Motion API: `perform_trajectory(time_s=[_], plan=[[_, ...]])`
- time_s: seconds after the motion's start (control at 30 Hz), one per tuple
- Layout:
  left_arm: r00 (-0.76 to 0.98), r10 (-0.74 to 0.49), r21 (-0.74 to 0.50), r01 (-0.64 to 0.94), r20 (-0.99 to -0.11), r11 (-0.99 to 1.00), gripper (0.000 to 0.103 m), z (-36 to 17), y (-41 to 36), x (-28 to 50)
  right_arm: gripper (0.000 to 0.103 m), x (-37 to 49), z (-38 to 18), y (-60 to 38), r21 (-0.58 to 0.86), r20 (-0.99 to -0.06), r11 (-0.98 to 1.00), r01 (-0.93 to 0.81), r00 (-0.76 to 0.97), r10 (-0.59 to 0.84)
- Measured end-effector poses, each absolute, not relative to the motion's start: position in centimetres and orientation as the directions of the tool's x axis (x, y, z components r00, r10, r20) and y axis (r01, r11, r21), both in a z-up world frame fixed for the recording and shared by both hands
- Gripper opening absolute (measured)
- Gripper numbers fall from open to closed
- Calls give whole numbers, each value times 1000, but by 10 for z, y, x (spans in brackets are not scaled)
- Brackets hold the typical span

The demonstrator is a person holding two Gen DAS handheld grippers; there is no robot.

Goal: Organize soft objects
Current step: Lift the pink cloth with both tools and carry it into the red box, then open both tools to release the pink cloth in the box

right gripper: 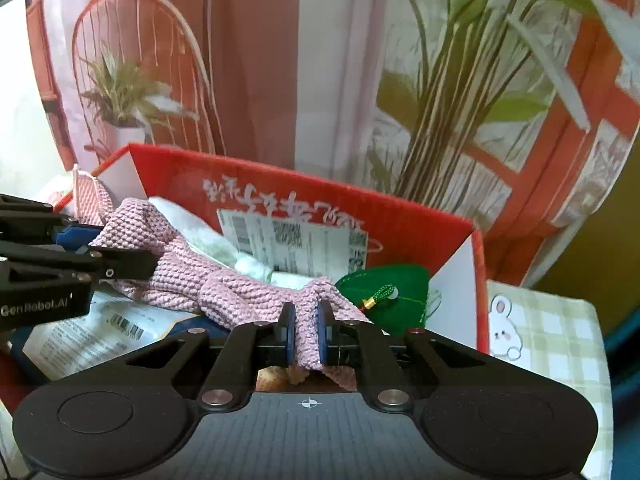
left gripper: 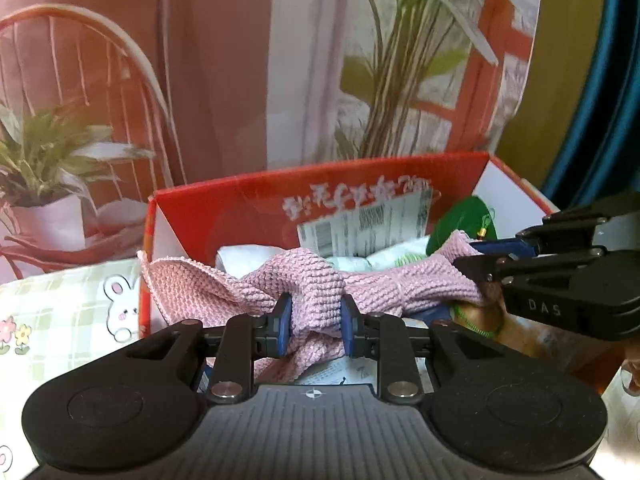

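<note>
My left gripper [left gripper: 316, 330] and right gripper [right gripper: 307, 338] each clamp a bunched fold of the pink cloth [left gripper: 320, 284], stretched between them at frame centre over the open red box [left gripper: 248, 200]. Inside lie a green pouch [right gripper: 384, 292], white bundles [right gripper: 200, 228] and a labelled packet [right gripper: 92, 332].

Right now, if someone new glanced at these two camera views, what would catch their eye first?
The pink knitted cloth, stretched over the open red box, stands out first, with the left gripper and right gripper each clamped on a bunch of it. Next comes the green felt pouch in the box's right corner, then the rabbit-print checked fabric beside the box.
</note>
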State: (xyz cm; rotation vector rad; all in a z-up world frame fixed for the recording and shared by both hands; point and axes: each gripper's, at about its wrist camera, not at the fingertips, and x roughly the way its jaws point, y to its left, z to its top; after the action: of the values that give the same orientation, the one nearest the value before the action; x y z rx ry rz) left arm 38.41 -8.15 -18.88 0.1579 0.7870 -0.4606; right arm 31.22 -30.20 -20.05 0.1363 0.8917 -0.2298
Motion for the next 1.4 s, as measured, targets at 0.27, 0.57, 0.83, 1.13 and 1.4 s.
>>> perform_trajectory(time_s=[0.27,0.57,0.83,1.13,1.4], plan=[[631,-331,-40,429,-702,903,37,-187,-77,381,13,311,-203,-302,30,-801,964,264,584,-135],[693,-360,-82,401,-625,913,77,-164,-66,359,60,289,-186,-299,-12,-694,946,324,678,-241],[760,-327,-60,357,-562,932,98,-135,-52,320,84,259,-160,-285,-34,-614,952,304,745,-260],[794,-224,34,293,-565,955,103,-129,-31,261,102,201,-144,-267,66,-560,939,338,792,-246],[746,-211,14,283,-632,959,103,-161,-5,207,103,150,-140,-238,124,-517,940,318,829,-212]])
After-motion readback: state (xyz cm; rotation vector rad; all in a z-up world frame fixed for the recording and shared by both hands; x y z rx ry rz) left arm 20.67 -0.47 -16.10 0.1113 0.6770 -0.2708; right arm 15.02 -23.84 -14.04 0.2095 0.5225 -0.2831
